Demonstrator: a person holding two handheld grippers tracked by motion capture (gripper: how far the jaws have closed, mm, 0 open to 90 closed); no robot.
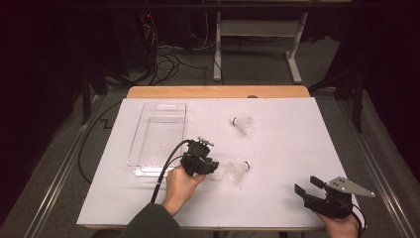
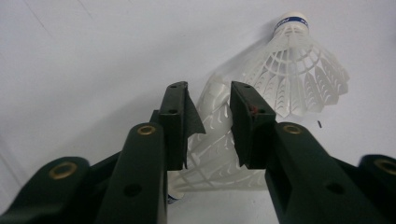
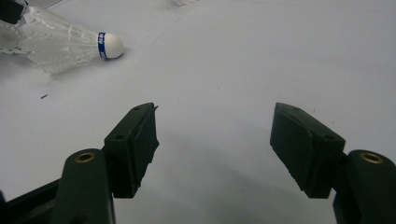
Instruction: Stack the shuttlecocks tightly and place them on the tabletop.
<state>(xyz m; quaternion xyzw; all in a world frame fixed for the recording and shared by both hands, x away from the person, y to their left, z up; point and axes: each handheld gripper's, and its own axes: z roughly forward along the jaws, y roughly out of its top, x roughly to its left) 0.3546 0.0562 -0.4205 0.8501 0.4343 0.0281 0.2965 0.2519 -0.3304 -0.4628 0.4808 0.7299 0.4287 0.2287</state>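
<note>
Left gripper (image 2: 208, 114) jaws narrow, pinching feather skirt of near shuttlecock (image 2: 212, 154); second shuttlecock (image 2: 299, 70) lies touching it, both just right of clear tray (image 1: 158, 136). Third shuttlecock (image 1: 242, 124) farther back, right of tray. Right gripper (image 3: 212, 140) jaws wide, holding nothing, well right of tray.

The left gripper (image 2: 208, 114) is hiding the held shuttlecock's (image 2: 212, 149) middle; the frame edge is cutting off the right hand (image 1: 341, 225).

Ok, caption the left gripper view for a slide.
Left gripper closing on a white shuttlecock's skirt, second shuttlecock just beyond.
</note>
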